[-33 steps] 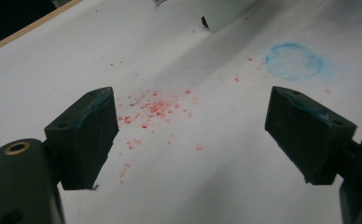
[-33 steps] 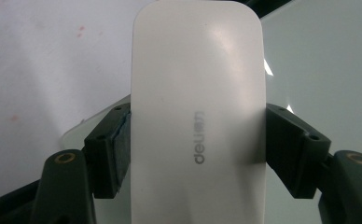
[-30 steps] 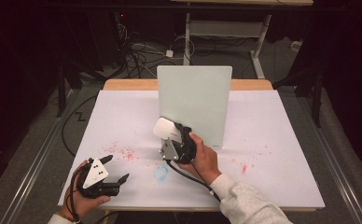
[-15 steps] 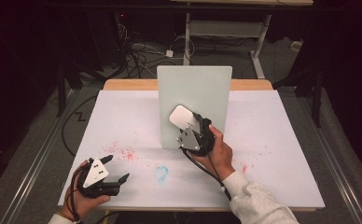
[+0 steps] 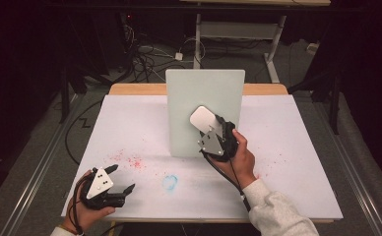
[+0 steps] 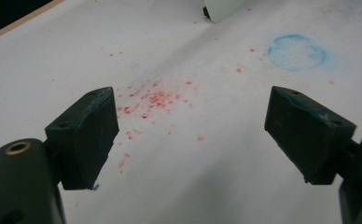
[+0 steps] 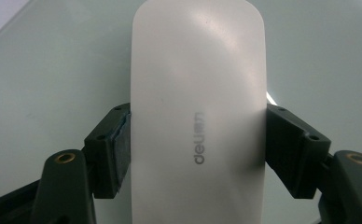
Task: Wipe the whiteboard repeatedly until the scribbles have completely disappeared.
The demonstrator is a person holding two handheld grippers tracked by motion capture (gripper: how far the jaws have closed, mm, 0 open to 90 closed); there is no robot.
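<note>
My right gripper (image 5: 213, 129) is shut on a white rounded eraser block (image 5: 202, 118), held up against the pale upright board (image 5: 204, 93) at mid table. In the right gripper view the white block (image 7: 198, 112) sits between both pads, its grey lettering facing the camera, the board (image 7: 53, 60) right behind it. My left gripper (image 5: 120, 179) rests at the table's front left, open with nothing between its jaws. In the left gripper view its gripper (image 6: 191, 135) frames red specks (image 6: 156, 100) on the white tabletop.
A blue smudged ring (image 5: 170, 182) marks the white table cover (image 5: 297, 147) in front of the board, seen too as a blue ring (image 6: 296, 51) from the left gripper. Red specks (image 5: 130, 161) lie front left. Cables and table legs stand beyond the far edge.
My right gripper has carried the white block up and to the right, from the table near the blue mark to the face of the board. The left gripper has stayed put.
</note>
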